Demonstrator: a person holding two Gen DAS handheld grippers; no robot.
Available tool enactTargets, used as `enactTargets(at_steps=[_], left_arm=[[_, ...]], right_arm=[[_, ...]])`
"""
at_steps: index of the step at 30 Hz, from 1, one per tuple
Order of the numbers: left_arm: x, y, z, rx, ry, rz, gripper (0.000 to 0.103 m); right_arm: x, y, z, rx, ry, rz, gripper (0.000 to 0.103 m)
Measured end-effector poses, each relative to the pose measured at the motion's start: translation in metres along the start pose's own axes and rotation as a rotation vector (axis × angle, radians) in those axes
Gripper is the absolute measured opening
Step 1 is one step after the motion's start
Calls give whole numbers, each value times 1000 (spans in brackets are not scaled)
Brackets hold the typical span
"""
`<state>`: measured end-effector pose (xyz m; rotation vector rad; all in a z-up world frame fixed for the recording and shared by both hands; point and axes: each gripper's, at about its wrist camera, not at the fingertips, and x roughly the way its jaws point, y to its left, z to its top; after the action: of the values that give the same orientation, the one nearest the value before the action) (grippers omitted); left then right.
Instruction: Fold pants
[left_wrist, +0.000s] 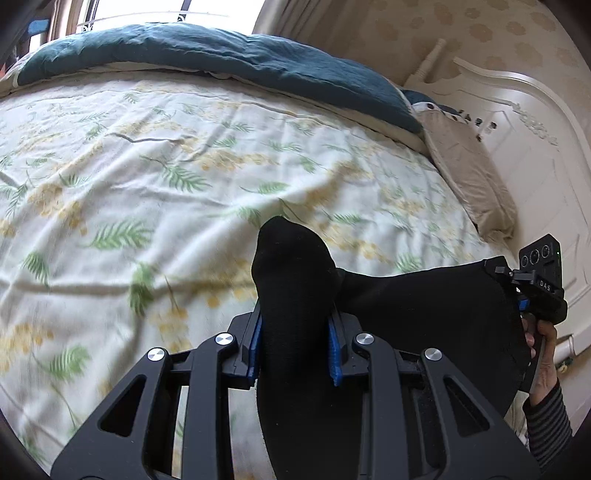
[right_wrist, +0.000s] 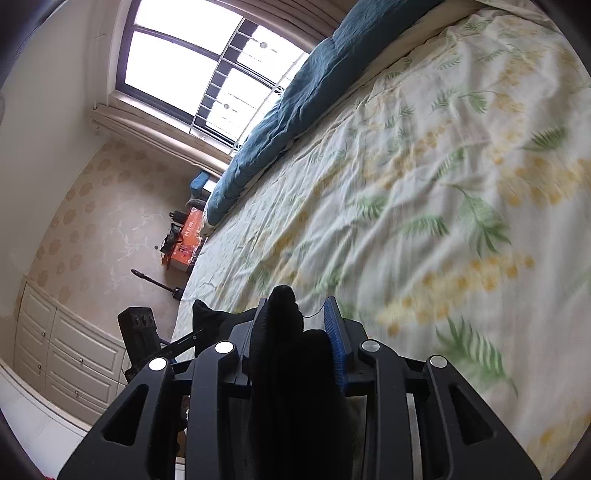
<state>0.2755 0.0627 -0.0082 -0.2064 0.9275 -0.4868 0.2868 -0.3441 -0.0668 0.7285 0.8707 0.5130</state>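
Black pants (left_wrist: 424, 306) — bunched, lifted off the bed, stretched between both grips

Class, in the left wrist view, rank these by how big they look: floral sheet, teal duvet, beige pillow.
1. Floral sheet
2. Teal duvet
3. Beige pillow
The duvet lies farthest from the camera, so its true size is unsure.

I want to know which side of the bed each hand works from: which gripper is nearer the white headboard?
Right. The right gripper holds the black pants beside the headboard; the left gripper grips them farther out over the floral sheet.
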Motion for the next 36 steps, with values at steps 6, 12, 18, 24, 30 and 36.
enactTargets(at_steps=[6, 12, 18, 24, 30, 36], left_arm=[[19, 15, 9, -35, 25, -2, 27], [25, 17, 7, -29, 20, -15, 28], [26, 19, 6, -36, 12, -27, 30], [26, 20, 4, -40, 7, -32, 32], [26, 21, 4, -52, 7, -41, 33], [23, 20, -3, -36, -12, -16, 58]], right_arm=[[18, -23, 8, 56, 24, -11, 30], [24, -51, 5, 131, 28, 19, 30], [23, -55, 3, 135, 32, 33, 30], [19, -59, 0, 141, 26, 45, 30], [17, -61, -1, 144, 26, 50, 30], [4, -61, -5, 162, 17, 72, 41]])
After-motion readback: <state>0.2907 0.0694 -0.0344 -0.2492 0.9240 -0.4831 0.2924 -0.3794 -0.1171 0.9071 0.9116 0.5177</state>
